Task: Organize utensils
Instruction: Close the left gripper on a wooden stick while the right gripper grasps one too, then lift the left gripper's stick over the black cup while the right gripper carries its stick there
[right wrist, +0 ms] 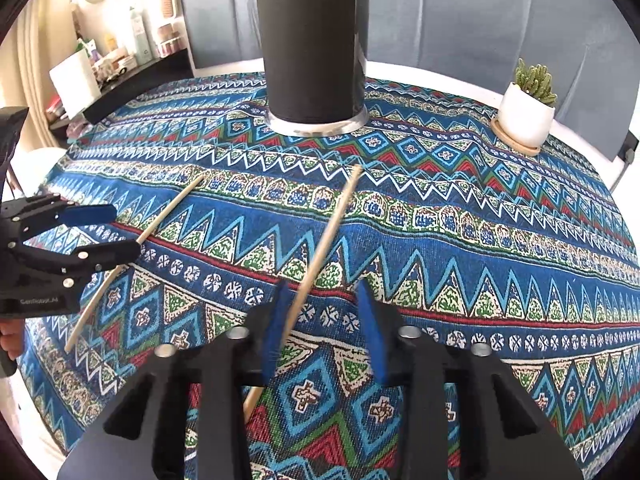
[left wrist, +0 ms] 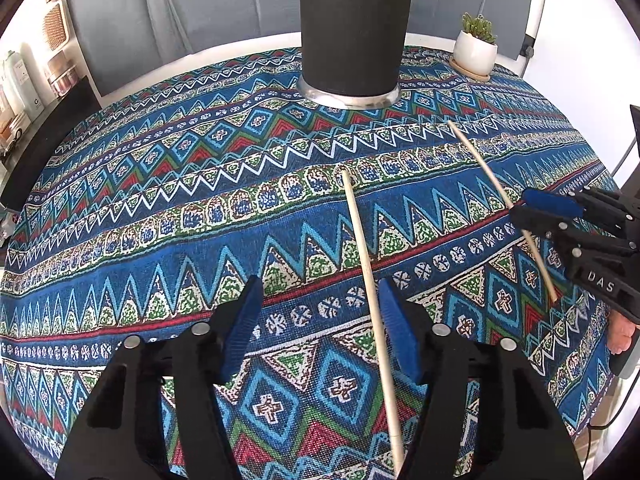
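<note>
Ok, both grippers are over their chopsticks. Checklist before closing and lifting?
1. Left chopstick between the left gripper pads: ok, close to one pad.
2. Right chopstick between the right gripper pads: ok, off-centre, beside one pad.
3. Pads clamped on the sticks: not ok, both jaws show a gap.
4. Black holder upright: ok.
5. Holder opening free: cannot tell, inside not visible.
6. Potted plant out of the way: ok, off to the side.

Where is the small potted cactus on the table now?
The potted cactus stands at the far right of the patterned tablecloth, to the right of the black cylinder, apart from it, in both wrist views.
</note>
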